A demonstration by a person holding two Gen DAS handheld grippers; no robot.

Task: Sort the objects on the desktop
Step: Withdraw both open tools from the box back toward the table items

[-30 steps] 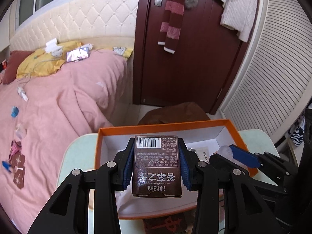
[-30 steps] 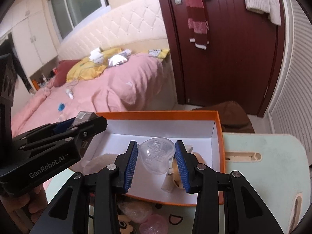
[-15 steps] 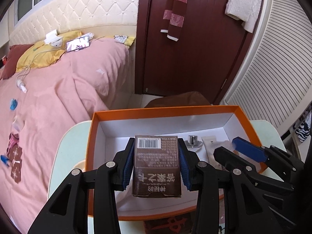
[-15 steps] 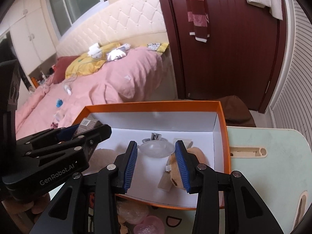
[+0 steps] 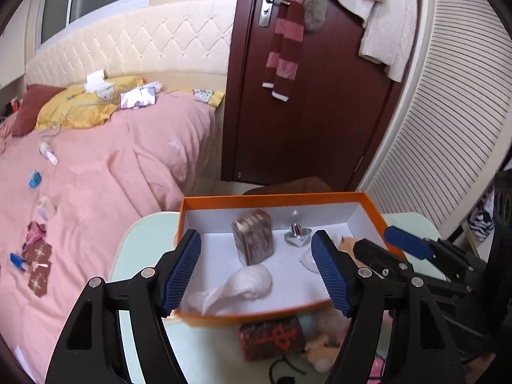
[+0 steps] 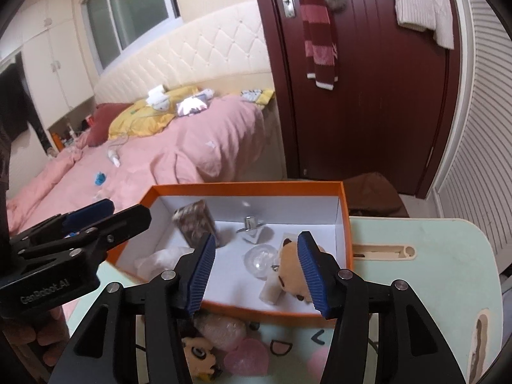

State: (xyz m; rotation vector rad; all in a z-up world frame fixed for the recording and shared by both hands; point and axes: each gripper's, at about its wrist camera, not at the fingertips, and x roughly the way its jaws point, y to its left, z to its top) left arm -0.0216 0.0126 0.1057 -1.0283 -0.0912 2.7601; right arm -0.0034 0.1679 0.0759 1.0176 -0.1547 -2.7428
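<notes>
An orange box (image 5: 268, 199) with a white inside stands on the pale green table. A brown card box (image 5: 254, 240) lies blurred inside it; it also shows in the right wrist view (image 6: 196, 222). A clear plastic dome (image 6: 260, 260) lies in the box beside a plush bear (image 6: 292, 270) and a glass bottle (image 6: 252, 228). My left gripper (image 5: 256, 272) is open and empty above the box. My right gripper (image 6: 256, 273) is open and empty over the box's near side.
White tissue (image 5: 246, 283) lies in the box. In front of the box lie a brown packet (image 5: 272, 340), a plush toy (image 6: 200, 353) and a pink heart (image 6: 246, 356). A pink bed (image 5: 96, 166) is at the left, a dark door (image 5: 307, 96) behind.
Both grippers have opened. The brown card box has left my left gripper and dropped into the orange box. The clear dome has left my right gripper and lies in the box.
</notes>
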